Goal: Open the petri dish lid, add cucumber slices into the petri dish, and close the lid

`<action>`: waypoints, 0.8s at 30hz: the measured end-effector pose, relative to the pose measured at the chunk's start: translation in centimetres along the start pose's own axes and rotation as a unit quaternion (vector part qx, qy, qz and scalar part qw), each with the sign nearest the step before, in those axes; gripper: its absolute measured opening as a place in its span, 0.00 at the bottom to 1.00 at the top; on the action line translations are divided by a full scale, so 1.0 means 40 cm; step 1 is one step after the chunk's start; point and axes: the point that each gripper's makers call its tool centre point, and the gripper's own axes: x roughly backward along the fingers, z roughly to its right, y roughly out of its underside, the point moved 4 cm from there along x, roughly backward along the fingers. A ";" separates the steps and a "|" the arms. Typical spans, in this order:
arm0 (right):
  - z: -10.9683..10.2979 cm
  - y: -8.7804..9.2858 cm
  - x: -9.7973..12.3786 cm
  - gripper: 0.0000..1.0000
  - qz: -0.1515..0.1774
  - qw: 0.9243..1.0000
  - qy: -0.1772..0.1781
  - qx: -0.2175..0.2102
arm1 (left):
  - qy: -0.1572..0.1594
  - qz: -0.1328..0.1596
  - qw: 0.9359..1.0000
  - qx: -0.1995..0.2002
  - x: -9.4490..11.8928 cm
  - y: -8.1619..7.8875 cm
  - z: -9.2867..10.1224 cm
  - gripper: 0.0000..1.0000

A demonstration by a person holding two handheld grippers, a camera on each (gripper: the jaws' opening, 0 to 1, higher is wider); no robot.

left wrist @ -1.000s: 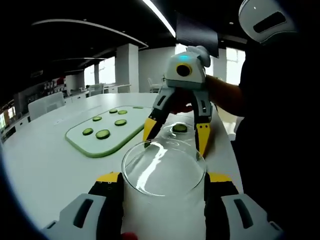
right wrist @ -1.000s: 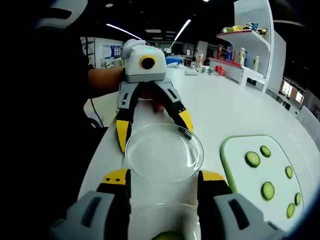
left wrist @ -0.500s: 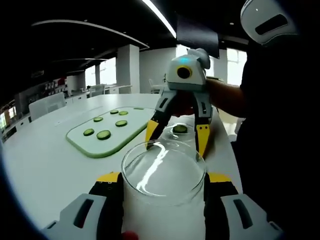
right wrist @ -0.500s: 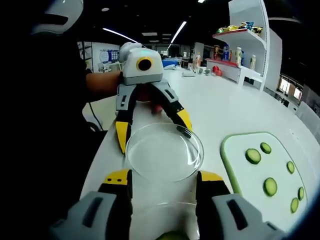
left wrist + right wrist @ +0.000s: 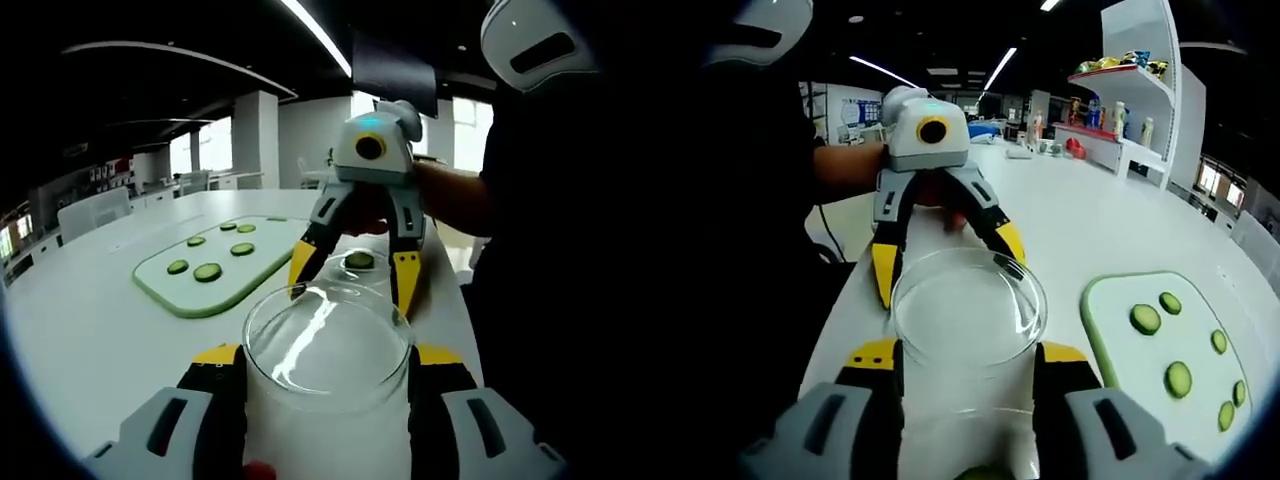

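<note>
Left tool (image 5: 325, 365) holds the clear round glass lid (image 5: 328, 345); right tool (image 5: 350, 280) stands wide around the dish with a cucumber slice (image 5: 359, 259).

White-grey grippers with yellow-tipped black fingers (image 5: 405, 270); dark clothing.

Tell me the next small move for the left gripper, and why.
Probably carry the lid, held in the left gripper's jaws, forward over the petri dish and lower it: a cucumber slice already lies inside, and the right gripper straddles the dish.
</note>
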 end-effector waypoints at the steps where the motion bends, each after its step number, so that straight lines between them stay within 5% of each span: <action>1: 0.002 0.003 -0.001 0.51 0.001 1.000 0.000 -0.001 | 0.000 -0.001 1.000 0.000 0.001 0.001 0.000 0.65; 24: 0.016 -0.040 0.068 0.51 0.019 1.000 0.022 0.007 | -0.003 0.027 0.999 -0.018 0.002 -0.073 0.005 0.65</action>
